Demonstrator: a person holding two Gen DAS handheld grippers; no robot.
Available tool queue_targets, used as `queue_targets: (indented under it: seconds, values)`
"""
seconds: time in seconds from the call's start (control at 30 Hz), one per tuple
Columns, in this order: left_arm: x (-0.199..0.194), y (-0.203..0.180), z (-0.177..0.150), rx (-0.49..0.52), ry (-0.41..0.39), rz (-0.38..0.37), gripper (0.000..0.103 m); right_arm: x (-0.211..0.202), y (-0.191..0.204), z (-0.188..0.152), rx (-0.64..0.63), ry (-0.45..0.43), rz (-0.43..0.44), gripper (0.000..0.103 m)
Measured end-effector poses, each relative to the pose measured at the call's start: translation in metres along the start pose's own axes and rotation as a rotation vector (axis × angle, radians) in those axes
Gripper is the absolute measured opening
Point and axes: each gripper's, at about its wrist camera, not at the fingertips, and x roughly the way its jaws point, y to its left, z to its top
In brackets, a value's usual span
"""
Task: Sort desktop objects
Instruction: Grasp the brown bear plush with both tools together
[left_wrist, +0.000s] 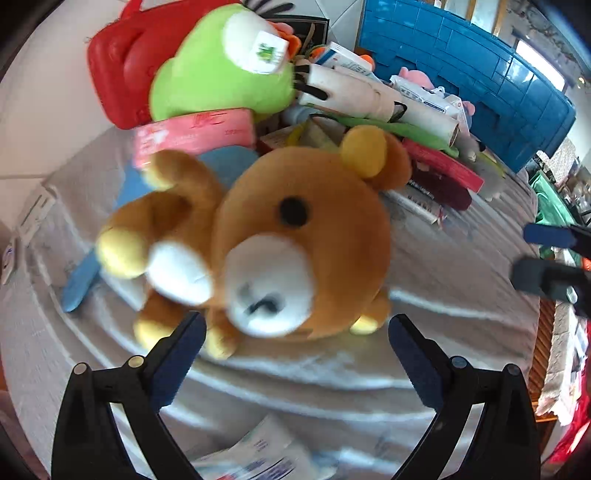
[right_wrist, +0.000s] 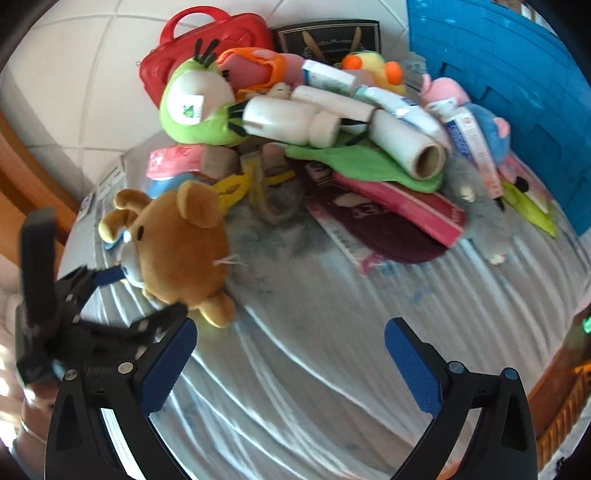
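One brown bear plush (left_wrist: 280, 240) lies on the striped grey surface (right_wrist: 332, 332), face toward the left wrist camera, blurred in that view. Landmark for all places: this bear.

Counts, as far as the pile allows:
- Plush toys: the bear; one green plush (right_wrist: 195, 107) with a white tag, behind the bear; one yellow plush with orange eyes (right_wrist: 373, 66), far behind; one pink plush (right_wrist: 443, 90) and one blue plush (right_wrist: 487, 125), behind and to the right.
- One red case (right_wrist: 207, 40) with a handle, behind the green plush, standing closed; contents cannot be told.
- One blue crate wall (right_wrist: 498, 74), far right of the bear; its inside is not shown.
- One white cardboard-core roll (right_wrist: 406, 144), right and behind, resting on a green flat piece (right_wrist: 354, 166).
- One pink packet (left_wrist: 195, 133), just behind the bear.
- Boxes and tubes in the pile: too jumbled to count.

Left gripper (left_wrist: 297, 332): fingers spread wide, one blue pad at each side of the bear's lower body. The right wrist view shows that gripper (right_wrist: 136, 291) low beside the bear, one finger at its face side, the other by its foot; whether the pads touch the plush cannot be told.

Right gripper (right_wrist: 290, 336): fingers spread apart, nothing between them, over bare striped surface to the right of the bear and nearer the camera.

A hand (right_wrist: 22, 406) shows at the lower left edge of the right wrist view.
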Motion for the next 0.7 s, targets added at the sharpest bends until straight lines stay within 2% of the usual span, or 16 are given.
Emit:
queue_targets:
  seconds: [0.1,0.17,0.27,0.37,0.5,0.6,0.7]
  values:
    - [-0.018,0.031,-0.015,-0.011,-0.018,0.073,0.101,0.014,0.017,-0.002,0.009,0.004,0.033,0.103]
    - [-0.016,0.047,-0.018,-0.022,-0.018,0.123,0.101,0.027,0.029,-0.001,0.016,0.021,0.058,0.103]
    - [-0.007,0.068,-0.013,-0.056,-0.008,0.099,0.101,0.045,0.045,0.001,0.033,0.045,0.095,0.103]
    - [0.010,0.068,-0.007,-0.032,0.010,0.095,0.101,0.058,0.062,0.008,0.048,0.058,0.116,0.103]
    - [0.034,0.064,0.001,0.023,0.036,0.152,0.101,0.070,0.083,0.020,0.037,0.064,0.121,0.103]
    - [0.041,0.070,0.006,0.004,0.049,0.142,0.101,0.085,0.091,0.027,0.051,0.097,0.132,0.103]
    - [0.033,0.086,0.008,-0.025,0.021,0.120,0.101,0.098,0.098,0.031,0.038,0.113,0.092,0.103]
